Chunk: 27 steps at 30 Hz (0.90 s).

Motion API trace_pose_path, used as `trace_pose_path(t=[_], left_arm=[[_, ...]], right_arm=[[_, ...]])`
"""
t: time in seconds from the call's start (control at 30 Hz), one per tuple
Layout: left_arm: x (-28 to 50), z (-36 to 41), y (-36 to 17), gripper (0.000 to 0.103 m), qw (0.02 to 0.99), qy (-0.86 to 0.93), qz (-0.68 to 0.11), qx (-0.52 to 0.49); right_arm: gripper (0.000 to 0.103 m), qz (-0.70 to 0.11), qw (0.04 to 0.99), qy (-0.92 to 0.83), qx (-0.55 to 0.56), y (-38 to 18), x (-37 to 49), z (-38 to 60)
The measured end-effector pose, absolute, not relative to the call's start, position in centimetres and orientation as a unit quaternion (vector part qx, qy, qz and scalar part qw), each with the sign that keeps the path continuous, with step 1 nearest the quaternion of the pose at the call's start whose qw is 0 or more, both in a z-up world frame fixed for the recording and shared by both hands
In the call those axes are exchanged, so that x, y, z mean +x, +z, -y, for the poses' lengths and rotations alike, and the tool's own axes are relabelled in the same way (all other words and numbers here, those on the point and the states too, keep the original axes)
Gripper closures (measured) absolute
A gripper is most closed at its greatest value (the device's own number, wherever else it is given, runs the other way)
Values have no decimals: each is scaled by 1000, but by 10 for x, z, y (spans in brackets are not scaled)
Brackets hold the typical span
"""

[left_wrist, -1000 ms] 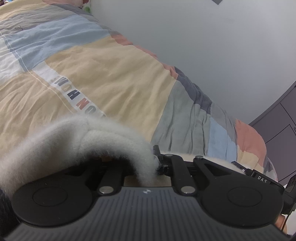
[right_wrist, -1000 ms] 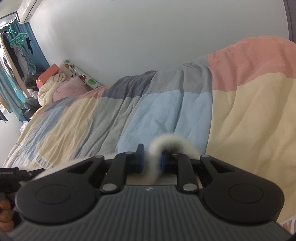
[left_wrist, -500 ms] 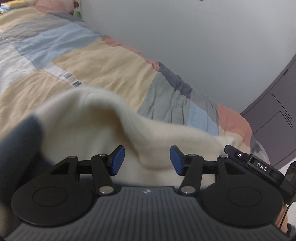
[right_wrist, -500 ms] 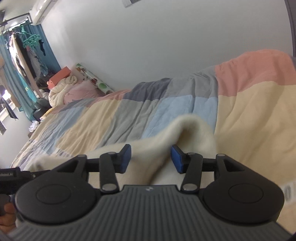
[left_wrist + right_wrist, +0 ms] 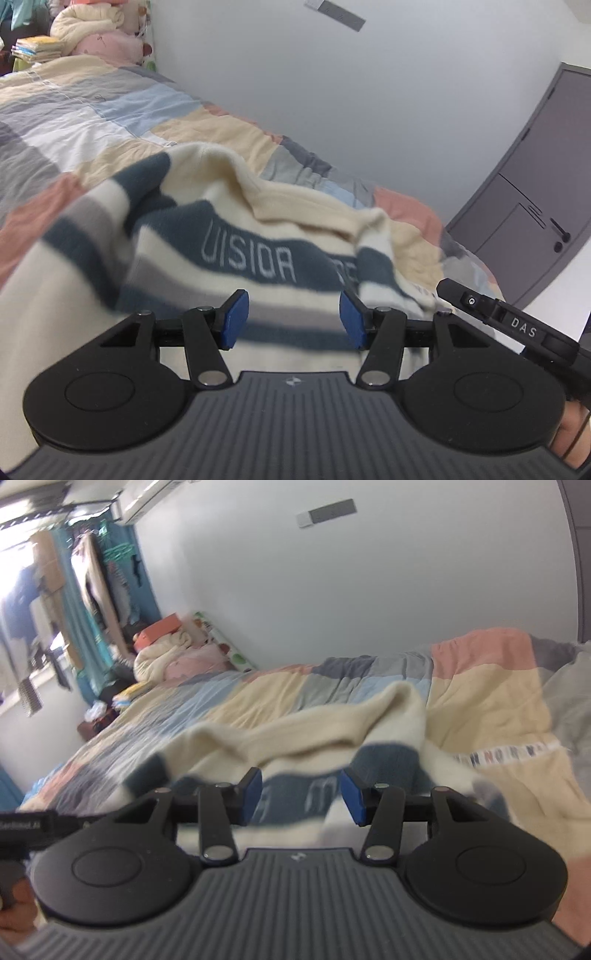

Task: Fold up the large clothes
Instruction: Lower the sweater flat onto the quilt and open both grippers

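Observation:
A cream sweater [image 5: 258, 221] with dark blue and grey stripes and white lettering lies rumpled on the patchwork bedspread [image 5: 92, 122]. My left gripper [image 5: 293, 319] is open and empty just above its striped front. The sweater also shows in the right wrist view [image 5: 314, 731], with its cream hem ridged up. My right gripper [image 5: 301, 797] is open and empty over a blue stripe. The other gripper's body [image 5: 517, 328] shows at the right edge of the left wrist view.
The bedspread [image 5: 480, 701] covers the whole bed. A white wall [image 5: 369, 92] runs along the far side. A grey door [image 5: 535, 206] stands at the right. Pillows and bedding [image 5: 173, 657] pile at the head, with hanging clothes [image 5: 92, 576] beyond.
Both grippers were shut on the fuzzy cream edge of the sweater, then opened and let it go. They have drawn back and the sweater has dropped onto the bed.

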<state>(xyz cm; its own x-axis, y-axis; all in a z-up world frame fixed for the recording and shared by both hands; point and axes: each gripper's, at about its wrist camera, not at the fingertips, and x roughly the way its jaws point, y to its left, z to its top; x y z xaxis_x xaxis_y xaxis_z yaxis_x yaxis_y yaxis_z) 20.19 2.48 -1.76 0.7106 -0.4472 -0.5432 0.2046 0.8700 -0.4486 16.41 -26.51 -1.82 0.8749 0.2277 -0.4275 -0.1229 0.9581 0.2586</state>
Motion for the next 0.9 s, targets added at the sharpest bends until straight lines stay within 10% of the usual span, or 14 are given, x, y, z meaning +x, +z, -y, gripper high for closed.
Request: trace_pose_path(t=[0.9], left_arm=[[146, 12, -101, 43, 874, -174, -438, -113]], right_arm=[[23, -341, 927, -28, 151, -89, 55, 261]])
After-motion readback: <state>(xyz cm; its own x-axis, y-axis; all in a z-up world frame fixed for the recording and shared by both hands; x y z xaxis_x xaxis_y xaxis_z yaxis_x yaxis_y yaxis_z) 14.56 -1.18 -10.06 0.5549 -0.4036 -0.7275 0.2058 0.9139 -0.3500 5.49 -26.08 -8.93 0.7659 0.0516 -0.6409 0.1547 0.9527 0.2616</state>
